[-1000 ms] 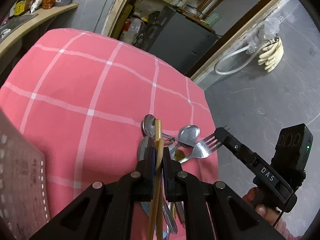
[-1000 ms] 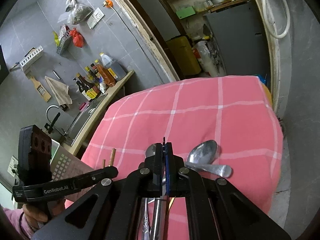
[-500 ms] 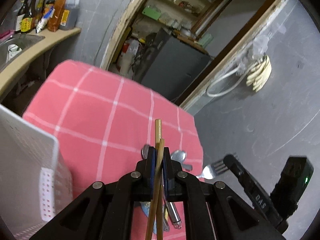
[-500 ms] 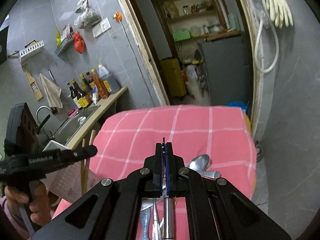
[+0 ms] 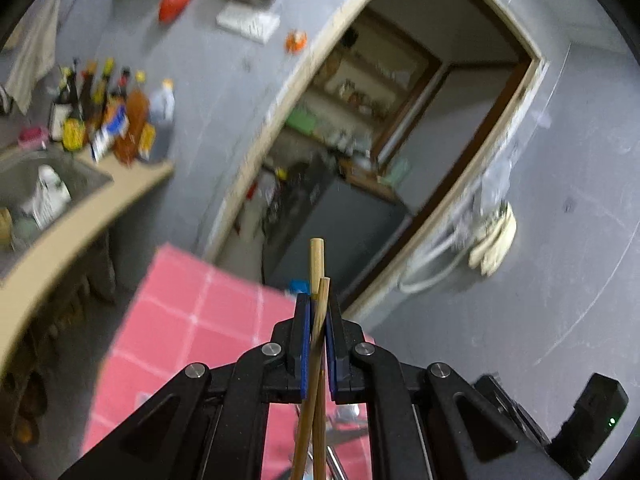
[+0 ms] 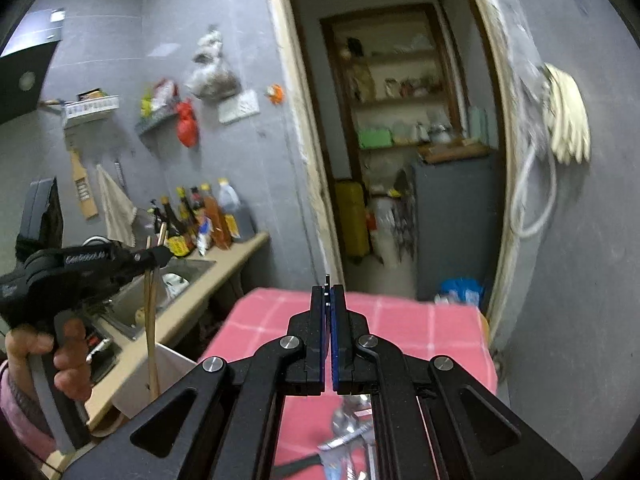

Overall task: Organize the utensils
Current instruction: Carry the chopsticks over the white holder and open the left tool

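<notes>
**Both grippers lifted clear of the table, each with a load**

A second ago I had both grippers down at the utensil pile; now both wrist views look over the far edge of the cloth at the doorway and wall, so I have raised them together. My left gripper stays clamped on the chopsticks, which cross between the pads and stick out past the tips. In the right view they hang below that gripper, near the white basket at the cloth's left edge.

My right gripper has its jaws together on a thin metal piece, only its tip showing above the pads. A second ago a fork showed at that gripper; I judge this is the same fork, though I cannot confirm it now. The remaining spoons lie on the cloth below, blurred.

I read this as the carry stage: pick done, drop into the basket next.
</notes>
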`<state>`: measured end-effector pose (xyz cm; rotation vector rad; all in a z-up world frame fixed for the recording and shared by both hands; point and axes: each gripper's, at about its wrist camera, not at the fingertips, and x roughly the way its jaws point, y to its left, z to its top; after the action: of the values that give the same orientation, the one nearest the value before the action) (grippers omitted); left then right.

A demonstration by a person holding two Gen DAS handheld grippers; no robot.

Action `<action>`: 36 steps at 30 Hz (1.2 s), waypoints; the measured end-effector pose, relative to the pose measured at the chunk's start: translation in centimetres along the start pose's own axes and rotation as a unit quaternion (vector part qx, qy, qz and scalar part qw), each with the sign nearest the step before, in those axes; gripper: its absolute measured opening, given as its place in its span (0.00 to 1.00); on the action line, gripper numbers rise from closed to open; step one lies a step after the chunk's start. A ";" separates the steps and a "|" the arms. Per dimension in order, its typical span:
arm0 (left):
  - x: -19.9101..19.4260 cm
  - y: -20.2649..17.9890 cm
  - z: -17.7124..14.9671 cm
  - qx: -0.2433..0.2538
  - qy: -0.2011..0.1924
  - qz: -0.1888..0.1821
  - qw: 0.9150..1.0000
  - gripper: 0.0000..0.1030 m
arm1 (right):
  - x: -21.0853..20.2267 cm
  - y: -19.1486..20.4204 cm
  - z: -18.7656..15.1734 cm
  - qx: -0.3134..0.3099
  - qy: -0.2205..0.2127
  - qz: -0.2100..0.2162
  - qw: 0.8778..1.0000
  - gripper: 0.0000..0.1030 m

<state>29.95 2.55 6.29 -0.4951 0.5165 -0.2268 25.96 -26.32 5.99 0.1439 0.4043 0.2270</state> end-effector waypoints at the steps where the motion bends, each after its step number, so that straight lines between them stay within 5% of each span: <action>1: -0.7 0.4 0.9 0.006 -0.019 0.006 1.000 0.06 | 0.1 1.1 0.5 -0.007 -0.003 0.006 1.000 0.03; 14: -2.8 4.9 1.4 0.038 -0.145 0.051 0.987 0.06 | 4.0 11.3 -1.3 -0.111 0.058 0.051 0.991 0.03; 30: -0.5 8.4 -1.7 0.027 -0.065 0.046 0.996 0.07 | 8.2 12.5 -6.2 -0.089 0.142 0.085 0.982 0.06; 32: -0.4 8.5 -1.8 0.027 -0.049 0.041 0.998 0.13 | 8.2 12.2 -6.4 -0.078 0.144 0.092 0.982 0.06; 36: -1.1 9.2 -2.1 0.006 -0.042 0.026 0.999 0.54 | 7.6 11.2 -6.4 -0.058 0.129 0.098 0.985 0.16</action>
<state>28.65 10.01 0.48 -0.4779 0.4459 -0.1593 28.00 -13.07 -0.62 0.0398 0.6338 0.4643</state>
